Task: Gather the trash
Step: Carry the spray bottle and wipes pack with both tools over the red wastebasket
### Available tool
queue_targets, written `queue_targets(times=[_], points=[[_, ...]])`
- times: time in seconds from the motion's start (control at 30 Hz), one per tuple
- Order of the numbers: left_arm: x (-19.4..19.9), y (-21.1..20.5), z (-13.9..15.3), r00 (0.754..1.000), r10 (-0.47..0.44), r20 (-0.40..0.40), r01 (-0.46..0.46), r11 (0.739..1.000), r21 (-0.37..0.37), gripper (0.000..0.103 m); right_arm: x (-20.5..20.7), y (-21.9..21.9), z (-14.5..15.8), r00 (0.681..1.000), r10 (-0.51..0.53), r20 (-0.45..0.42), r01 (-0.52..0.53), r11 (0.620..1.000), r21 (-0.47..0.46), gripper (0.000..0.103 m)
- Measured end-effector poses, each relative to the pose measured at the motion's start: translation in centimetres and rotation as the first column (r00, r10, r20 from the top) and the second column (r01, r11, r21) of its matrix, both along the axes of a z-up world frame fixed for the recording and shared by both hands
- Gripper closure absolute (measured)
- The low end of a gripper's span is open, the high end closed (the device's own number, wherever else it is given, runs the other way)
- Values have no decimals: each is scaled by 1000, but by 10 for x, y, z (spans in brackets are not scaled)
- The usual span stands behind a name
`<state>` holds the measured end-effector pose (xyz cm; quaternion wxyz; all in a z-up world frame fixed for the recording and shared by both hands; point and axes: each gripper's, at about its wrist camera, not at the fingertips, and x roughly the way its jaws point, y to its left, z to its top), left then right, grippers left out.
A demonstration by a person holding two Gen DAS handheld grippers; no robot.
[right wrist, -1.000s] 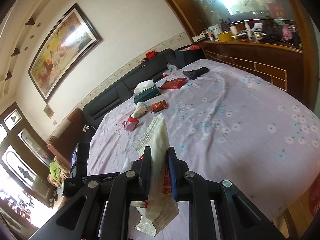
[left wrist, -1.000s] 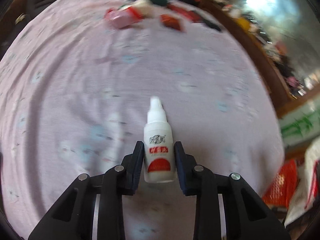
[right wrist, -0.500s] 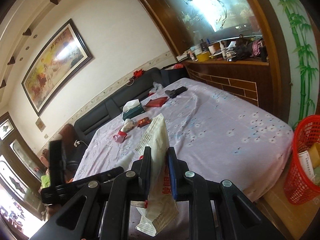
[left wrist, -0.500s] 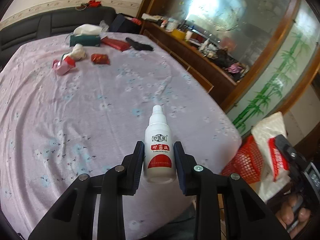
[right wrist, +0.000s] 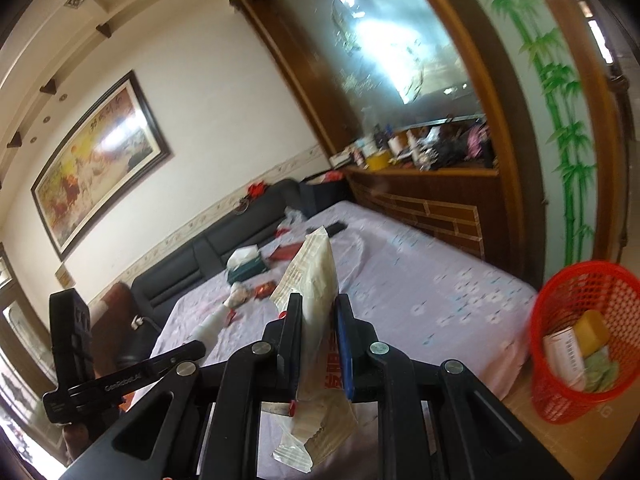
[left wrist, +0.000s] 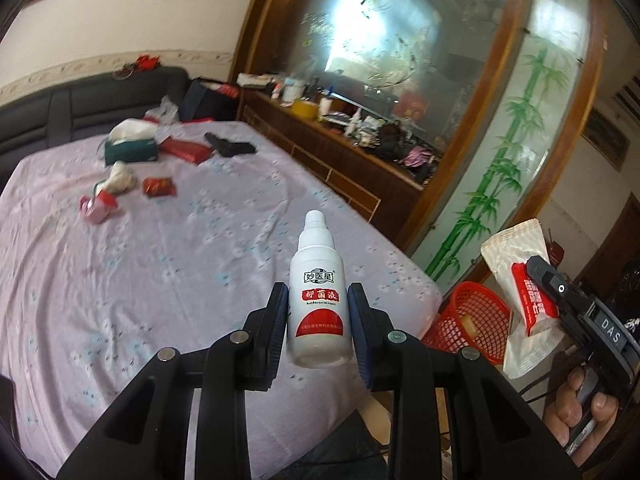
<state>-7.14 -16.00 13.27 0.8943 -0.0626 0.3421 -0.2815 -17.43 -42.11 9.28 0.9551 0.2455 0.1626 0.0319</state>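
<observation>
1. Left wrist view: the left gripper (left wrist: 319, 322) is clenched on a white bottle (left wrist: 319, 300), whose long axis points forward along the fingers, cap away. The red basket (left wrist: 474, 326) lies to its right, beyond the bed (left wrist: 140, 280) corner, with the right gripper (left wrist: 560, 300) and its wrapper (left wrist: 520, 276) nearer to it.

2. Right wrist view: the right gripper (right wrist: 318, 338) pinches a crinkled wrapper (right wrist: 316, 276) standing upright between the jaws. The red basket (right wrist: 584, 332), already holding scraps, sits low to the right on the floor, so I judge the right hand drops first.
</observation>
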Motion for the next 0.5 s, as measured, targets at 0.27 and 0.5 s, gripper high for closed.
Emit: queue_targets(times=[0.27, 0.5], points=[[-15, -28, 21, 995, -85, 48, 85, 996, -16, 74, -26, -28, 13, 992, -118, 34, 118, 993, -12, 87], [-27, -61, 41, 977, -197, 84, 201, 978, -52, 74, -48, -52, 22, 975, -215, 50, 216, 976, -17, 87]])
